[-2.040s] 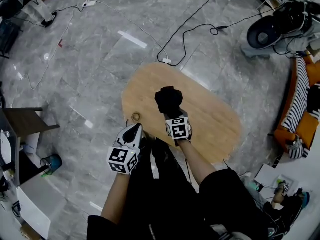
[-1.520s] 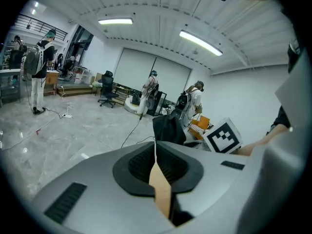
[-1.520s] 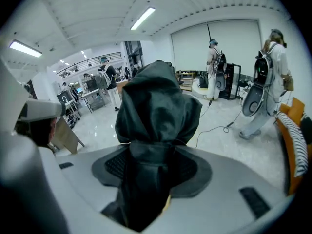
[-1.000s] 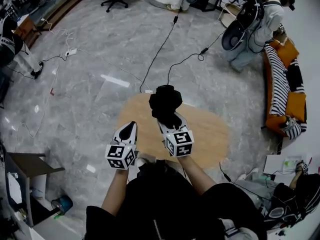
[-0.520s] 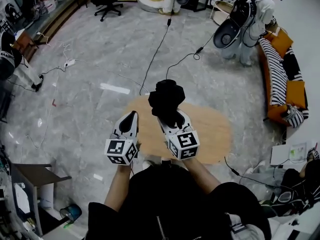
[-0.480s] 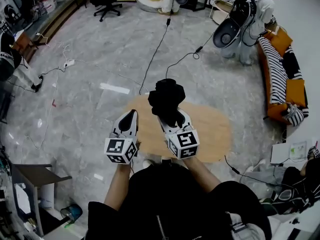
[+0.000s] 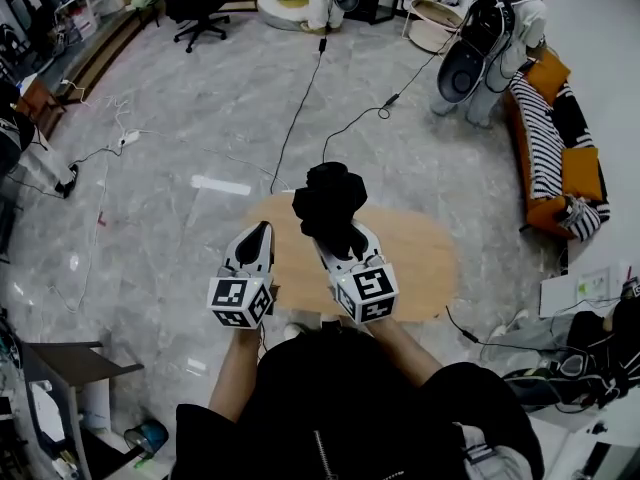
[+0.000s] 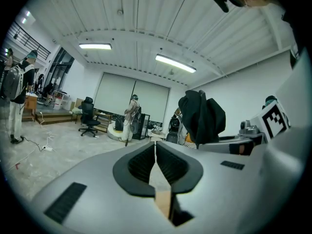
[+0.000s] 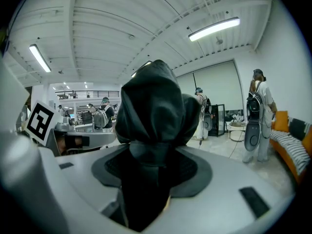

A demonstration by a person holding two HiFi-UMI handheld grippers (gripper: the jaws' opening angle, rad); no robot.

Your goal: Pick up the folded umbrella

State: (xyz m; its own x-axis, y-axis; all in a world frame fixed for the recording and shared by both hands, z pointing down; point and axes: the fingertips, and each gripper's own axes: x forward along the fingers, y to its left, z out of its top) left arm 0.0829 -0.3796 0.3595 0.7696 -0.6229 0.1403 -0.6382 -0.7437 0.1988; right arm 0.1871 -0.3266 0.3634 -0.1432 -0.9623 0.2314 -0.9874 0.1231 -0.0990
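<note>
The folded black umbrella (image 7: 328,204) is held in the air above the oval wooden table (image 7: 420,258), and my right gripper (image 7: 338,236) is shut on its lower part. In the right gripper view the umbrella (image 9: 153,126) fills the space between the pads and its bunched fabric rises above them. My left gripper (image 7: 258,238) hangs to the left of it, jaws shut with nothing between them. In the left gripper view the pads (image 8: 145,164) meet, and the umbrella (image 8: 201,117) shows off to the right.
Black cables (image 7: 300,108) run across the grey marble floor beyond the table. A striped and orange sofa (image 7: 550,148) stands at the right, with a person wearing a backpack (image 7: 480,38) near it. An office chair (image 7: 190,3) is at the far left, a dark stool (image 7: 70,363) at the near left.
Both grippers have risen together, the umbrella going up with the right one; the table now lies lower and smaller beneath them. The head view has tilted up, so more of the room shows.
</note>
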